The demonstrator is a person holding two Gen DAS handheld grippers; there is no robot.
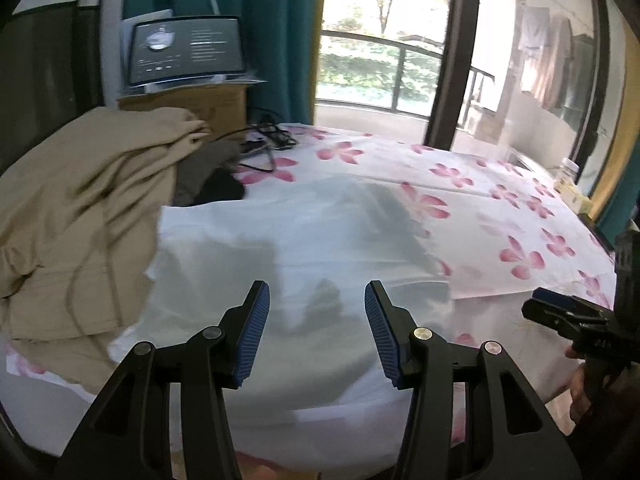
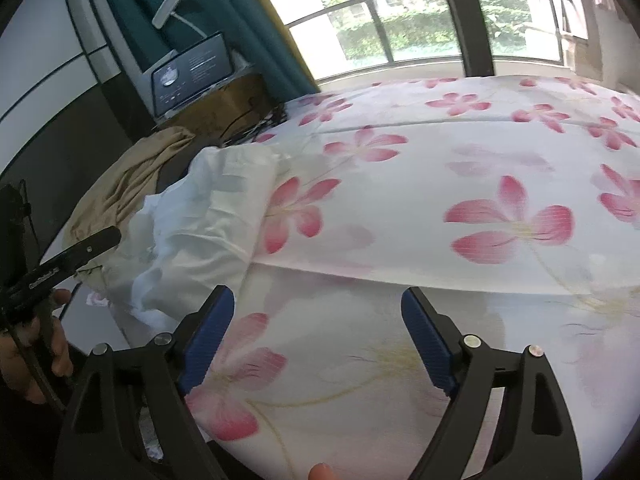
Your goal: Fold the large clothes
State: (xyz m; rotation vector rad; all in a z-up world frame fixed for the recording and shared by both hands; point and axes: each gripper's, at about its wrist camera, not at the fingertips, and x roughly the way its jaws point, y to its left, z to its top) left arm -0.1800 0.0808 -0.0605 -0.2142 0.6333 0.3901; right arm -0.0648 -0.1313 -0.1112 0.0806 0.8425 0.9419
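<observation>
We are over a bed (image 2: 500, 128) covered with a flowered sheet, and the thing to fold is the white garment (image 1: 288, 248) lying on it. Seen from the left gripper (image 1: 317, 334), the garment sits directly ahead and below, spreading away from the fingertips and out to both sides; its long axis appears to run away from us across the bed, though the thin cloth blurs into the sheet and its far edge is hard to place. From the right gripper (image 2: 318, 338), the same garment lies off to the left, its crumpled near edge just beside the left finger, while only flowered sheet shows between the fingers. So we judge the left hand to be the nearer one for the next grasp, and the right must travel leftward to reach an edge.

Both grippers point downward at a slant toward the bed. The left gripper stands partly apart with nothing between its pads; white cloth shows under the gap, but we see no pinch. The right gripper is spread wide and empty, hovering above the sheet.

A tan garment (image 1: 80, 216) is heaped to the left of the left gripper, touching the white one's left edge, so a grasp there could catch both.
</observation>
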